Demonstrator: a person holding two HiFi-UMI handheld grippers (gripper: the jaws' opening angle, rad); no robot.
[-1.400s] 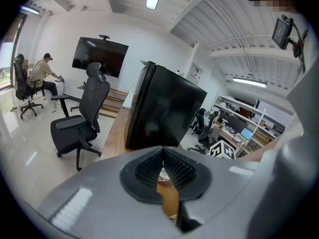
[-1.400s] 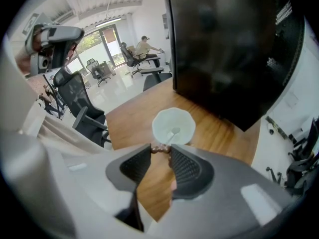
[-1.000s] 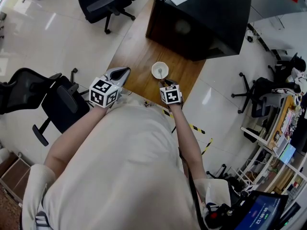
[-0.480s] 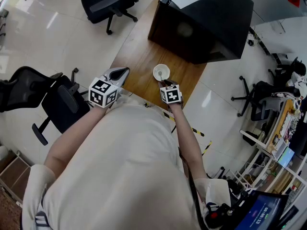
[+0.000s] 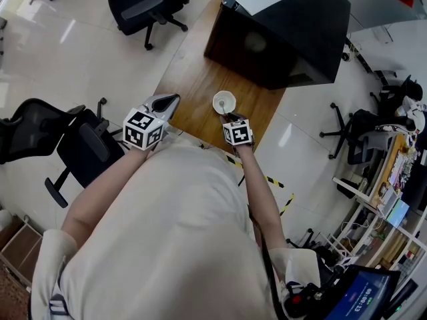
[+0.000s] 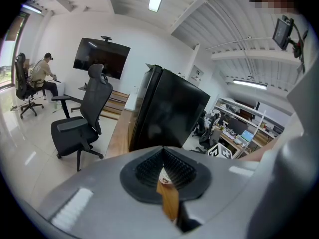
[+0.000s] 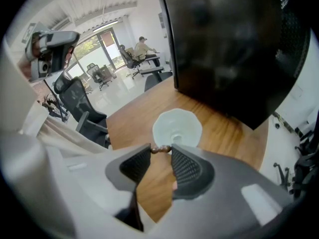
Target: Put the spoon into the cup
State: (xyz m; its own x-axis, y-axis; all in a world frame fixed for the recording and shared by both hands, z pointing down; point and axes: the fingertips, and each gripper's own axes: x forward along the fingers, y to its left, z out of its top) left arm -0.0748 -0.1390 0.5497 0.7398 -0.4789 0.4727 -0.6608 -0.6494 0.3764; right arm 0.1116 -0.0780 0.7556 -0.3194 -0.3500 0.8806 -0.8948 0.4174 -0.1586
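The hand-held gripper (image 7: pixel 161 151) pinches the brown handle end of the spoon (image 7: pixel 159 149) between its jaw tips, just short of the white cup (image 7: pixel 177 125). The cup stands on the bench (image 7: pixel 130 121), and a black box (image 7: pixel 229 49) rises behind the cup.

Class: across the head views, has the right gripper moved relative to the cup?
No: right gripper stays at the near rim of the cup, gripping the spoon.
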